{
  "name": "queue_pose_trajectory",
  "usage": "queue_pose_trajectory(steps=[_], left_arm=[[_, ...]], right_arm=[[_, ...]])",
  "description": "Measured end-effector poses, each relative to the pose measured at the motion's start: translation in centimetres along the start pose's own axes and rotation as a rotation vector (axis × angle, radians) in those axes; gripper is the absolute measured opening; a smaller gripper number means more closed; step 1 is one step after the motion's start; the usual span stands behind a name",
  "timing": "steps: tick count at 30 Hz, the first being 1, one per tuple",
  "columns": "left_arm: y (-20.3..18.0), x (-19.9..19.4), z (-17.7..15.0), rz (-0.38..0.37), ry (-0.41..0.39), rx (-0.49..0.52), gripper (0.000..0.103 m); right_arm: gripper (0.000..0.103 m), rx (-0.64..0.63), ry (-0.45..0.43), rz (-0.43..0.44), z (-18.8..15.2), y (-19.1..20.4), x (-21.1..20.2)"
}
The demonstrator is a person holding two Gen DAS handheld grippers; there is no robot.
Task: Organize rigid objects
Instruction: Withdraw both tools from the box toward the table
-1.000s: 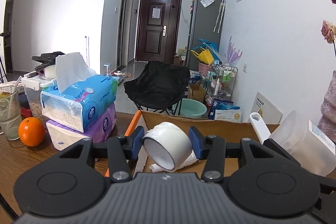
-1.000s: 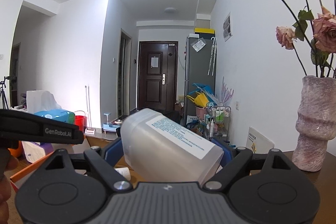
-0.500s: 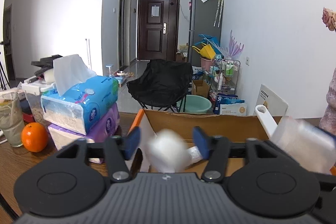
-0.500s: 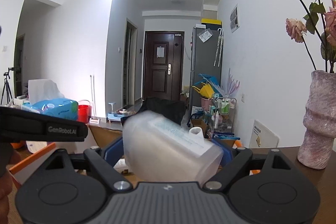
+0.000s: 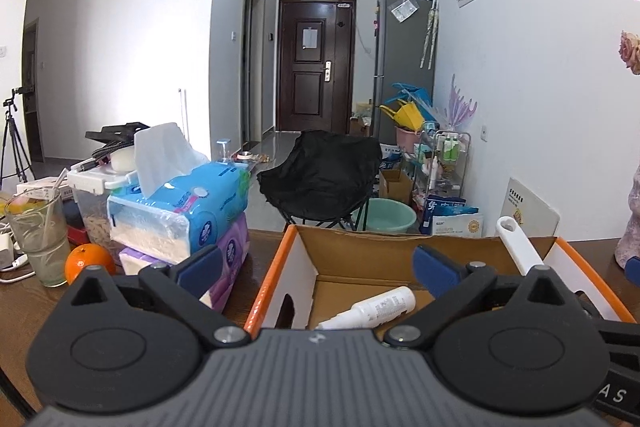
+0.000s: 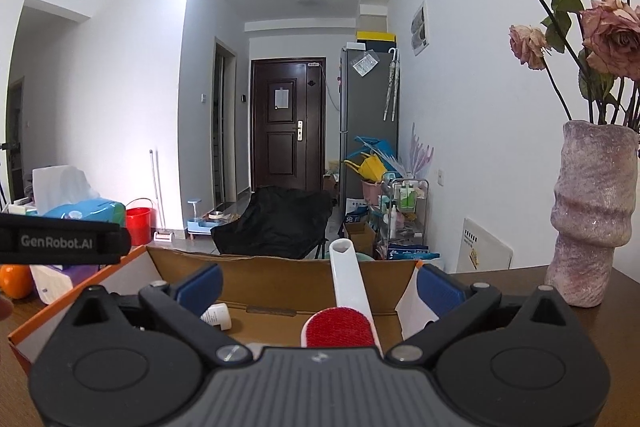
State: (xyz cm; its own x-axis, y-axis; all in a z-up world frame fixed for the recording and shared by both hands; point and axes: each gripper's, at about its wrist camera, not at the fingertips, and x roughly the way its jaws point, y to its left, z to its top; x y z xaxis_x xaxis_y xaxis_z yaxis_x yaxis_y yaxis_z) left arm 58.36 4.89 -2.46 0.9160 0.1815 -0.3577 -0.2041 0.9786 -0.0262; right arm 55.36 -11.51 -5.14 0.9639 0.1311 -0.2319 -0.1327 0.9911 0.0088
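Two grippers hung over an open cardboard box (image 5: pixel 360 259) with orange-edged white flaps, on a dark wooden table (image 5: pixel 24 307). The left gripper (image 5: pixel 316 267) had just been opening and its blue pads stood wide apart with nothing between them; the right gripper (image 6: pixel 318 281) had likewise just spread its jaws and gripped nothing. Inside the box lay a smooth white plastic bottle (image 5: pixel 372 307) on its side, and a lint brush (image 6: pixel 340 323) — red fuzzy oval pad, long flat white handle — leaned up against the far wall. Left of the box sat two soft plastic-wrapped tissue packs (image 5: pixel 176 219), blue stacked on purple, with a round orange (image 5: pixel 88 261) and a ribbed drinking glass (image 5: pixel 40 239) beside them. To the right stood a rough, lumpy pink vase (image 6: pixel 592 215) of dried roses — clear of the box.
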Motion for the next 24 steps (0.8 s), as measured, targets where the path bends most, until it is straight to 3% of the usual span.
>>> queue_pose_trajectory(steps=[24], left_arm=[[2.3,-3.4,-1.3,0.029,0.013,-0.018,0.103]], right_arm=[[0.103,-0.004,-0.002,-0.021,-0.8,-0.4,-4.0]])
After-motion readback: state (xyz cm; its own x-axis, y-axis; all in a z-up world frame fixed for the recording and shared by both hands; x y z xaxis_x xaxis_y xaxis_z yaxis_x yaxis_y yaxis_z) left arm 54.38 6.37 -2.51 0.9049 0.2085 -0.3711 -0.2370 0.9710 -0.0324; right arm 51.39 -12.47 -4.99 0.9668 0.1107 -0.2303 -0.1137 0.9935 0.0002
